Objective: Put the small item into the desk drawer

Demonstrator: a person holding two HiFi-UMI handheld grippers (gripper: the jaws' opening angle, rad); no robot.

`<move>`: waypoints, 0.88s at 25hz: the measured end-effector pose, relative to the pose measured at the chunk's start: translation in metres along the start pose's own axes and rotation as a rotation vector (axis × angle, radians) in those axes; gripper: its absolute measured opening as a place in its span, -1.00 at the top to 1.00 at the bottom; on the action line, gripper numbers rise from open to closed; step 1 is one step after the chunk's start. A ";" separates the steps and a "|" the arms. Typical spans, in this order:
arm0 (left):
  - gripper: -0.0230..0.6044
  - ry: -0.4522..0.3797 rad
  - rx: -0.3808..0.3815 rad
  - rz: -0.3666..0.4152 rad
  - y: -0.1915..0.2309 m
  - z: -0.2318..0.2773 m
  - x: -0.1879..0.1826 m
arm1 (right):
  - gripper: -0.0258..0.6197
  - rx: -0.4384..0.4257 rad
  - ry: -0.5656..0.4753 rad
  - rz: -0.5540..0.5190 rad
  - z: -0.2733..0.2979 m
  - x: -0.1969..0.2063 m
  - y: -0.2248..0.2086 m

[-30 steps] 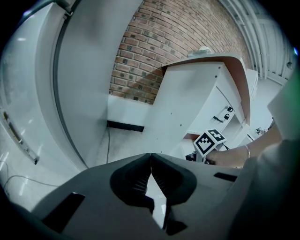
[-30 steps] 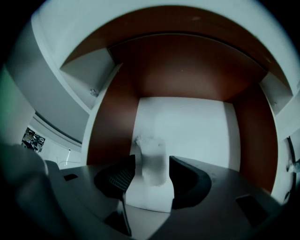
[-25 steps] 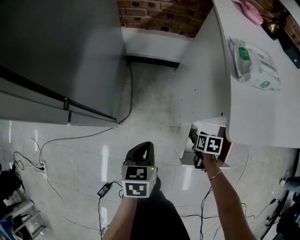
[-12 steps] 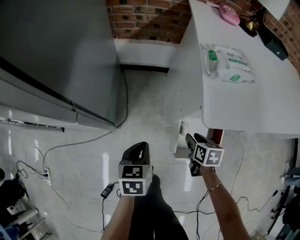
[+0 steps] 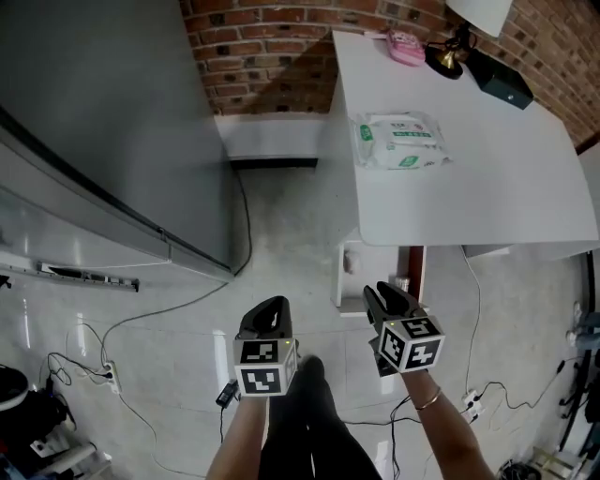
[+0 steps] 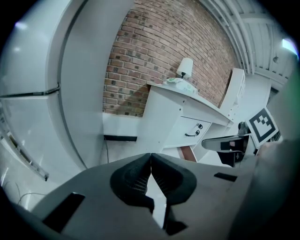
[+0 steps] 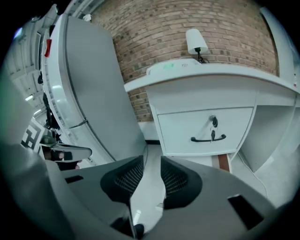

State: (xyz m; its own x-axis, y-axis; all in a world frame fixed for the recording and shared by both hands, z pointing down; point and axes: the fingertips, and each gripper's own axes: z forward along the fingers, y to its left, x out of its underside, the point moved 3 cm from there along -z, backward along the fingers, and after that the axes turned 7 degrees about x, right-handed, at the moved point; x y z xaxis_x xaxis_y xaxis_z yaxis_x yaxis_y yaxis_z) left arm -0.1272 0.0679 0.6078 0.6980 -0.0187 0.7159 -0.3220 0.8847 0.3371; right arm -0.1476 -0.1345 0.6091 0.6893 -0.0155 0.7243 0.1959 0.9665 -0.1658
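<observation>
1. The left tool (image 6: pixel 150 157) has its jaws pressed together and empty, which only its own view shows.
2. The right tool (image 7: pixel 151 161) has its jaws spread; they have just been closing, with nothing between them.
3. The drawer (image 7: pixel 206 129) sits shut under the desk (image 5: pixel 469 187). The head view hides its front, and no view shows the small item.

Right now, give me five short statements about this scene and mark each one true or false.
1. The left tool has its jaws together with nothing between them. True.
2. The right tool is clamped on something. False: its jaws have just been closing but stand apart, with nothing between them.
3. The pack of wipes lies on the floor. False: it lies on the white desk.
4. The drawer front bears a black handle. True.
5. A lamp stands at the desk's end by the brick wall. True.
</observation>
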 end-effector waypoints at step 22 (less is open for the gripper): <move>0.86 -0.073 0.106 0.155 -0.100 -0.107 -0.083 | 0.86 0.025 -0.205 0.257 -0.215 -0.054 0.037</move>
State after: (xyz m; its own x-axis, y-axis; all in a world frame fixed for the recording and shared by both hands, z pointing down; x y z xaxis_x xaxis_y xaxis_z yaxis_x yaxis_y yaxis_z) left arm -0.0840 0.0307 0.4494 0.5876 0.0769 0.8055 -0.4905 0.8256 0.2790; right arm -0.0274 -0.1531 0.4196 0.5584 0.2788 0.7813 0.0149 0.9383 -0.3455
